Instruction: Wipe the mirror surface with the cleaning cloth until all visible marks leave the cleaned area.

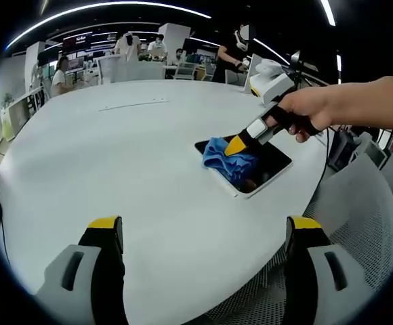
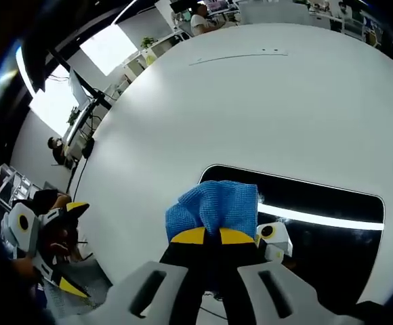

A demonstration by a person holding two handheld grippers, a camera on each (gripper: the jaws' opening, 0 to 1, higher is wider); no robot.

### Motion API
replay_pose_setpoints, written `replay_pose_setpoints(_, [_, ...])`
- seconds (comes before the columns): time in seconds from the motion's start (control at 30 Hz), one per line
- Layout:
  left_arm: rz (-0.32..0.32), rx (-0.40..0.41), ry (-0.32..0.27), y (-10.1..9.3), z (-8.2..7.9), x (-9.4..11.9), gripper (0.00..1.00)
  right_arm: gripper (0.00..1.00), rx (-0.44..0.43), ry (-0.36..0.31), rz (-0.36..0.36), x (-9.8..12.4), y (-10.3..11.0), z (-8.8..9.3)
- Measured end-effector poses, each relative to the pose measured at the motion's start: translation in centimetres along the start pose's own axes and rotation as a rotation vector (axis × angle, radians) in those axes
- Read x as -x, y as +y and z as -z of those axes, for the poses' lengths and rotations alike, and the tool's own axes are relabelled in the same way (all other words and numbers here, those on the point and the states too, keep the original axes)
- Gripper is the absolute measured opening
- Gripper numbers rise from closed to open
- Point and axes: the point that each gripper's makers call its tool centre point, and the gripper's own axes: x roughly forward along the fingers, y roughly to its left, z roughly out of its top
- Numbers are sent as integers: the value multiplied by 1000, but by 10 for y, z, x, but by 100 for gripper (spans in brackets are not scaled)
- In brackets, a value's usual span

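The right claw (image 2: 213,237) is clenching a bunched blue cleaning cloth (image 2: 215,205) between its yellow-tipped jaws, gripping it from above so that the loose fabric is spreading under the tips and pressing flat on the glass; from the left gripper view the same claw (image 1: 236,146) is angling down onto the cloth (image 1: 227,161), a hand (image 1: 316,112) behind it at about 2 o'clock supplying the push. The cloth is sitting on the mirror (image 2: 325,206), toward its edge at 9 o'clock in the right gripper view, which leaves the long dark stretch out to 3 o'clock exposed, probably the part waiting to be wiped. The mirror (image 1: 272,164) is lying flat on the round white desk (image 1: 115,156), close to its near rim, within easy reach. The left claw (image 1: 203,233) is hanging released, jaws wide apart over bare desk, well away from the mirror, likely kept back so as not to block the wiping.
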Motion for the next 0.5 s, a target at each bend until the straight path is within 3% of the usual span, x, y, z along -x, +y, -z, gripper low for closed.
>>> replay_pose_setpoints(0.5, [5,1,4,-1,1,0,99,0,-19,-6,21,14,-22,4])
